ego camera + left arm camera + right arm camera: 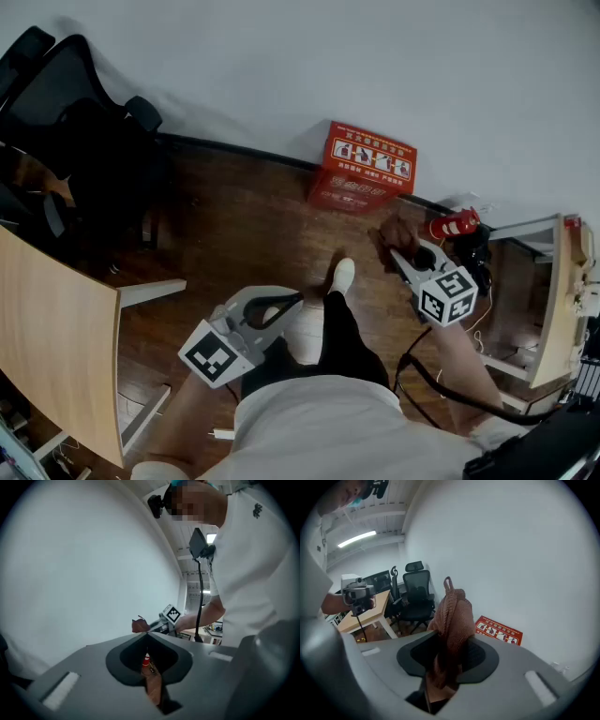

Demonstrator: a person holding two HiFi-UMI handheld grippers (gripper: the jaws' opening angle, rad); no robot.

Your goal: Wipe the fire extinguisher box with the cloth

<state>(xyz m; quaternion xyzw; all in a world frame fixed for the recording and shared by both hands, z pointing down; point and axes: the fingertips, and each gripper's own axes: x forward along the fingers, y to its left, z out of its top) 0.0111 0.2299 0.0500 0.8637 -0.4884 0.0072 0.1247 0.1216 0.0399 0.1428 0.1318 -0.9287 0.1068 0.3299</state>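
Observation:
The red fire extinguisher box stands on the wooden floor against the white wall, and shows low at the right in the right gripper view as the box. My right gripper is shut on a brown knitted cloth, held in the air short of the box. The cloth bunches up between the jaws and hides their tips. My left gripper hangs near the person's knee, shut with nothing in it; its tips meet. The cloth is also visible in the left gripper view.
A small red extinguisher lies on the floor right of the box, beside black cables. A black office chair and a wooden desk fill the left. A white-framed table stands at the right. The person's foot points toward the box.

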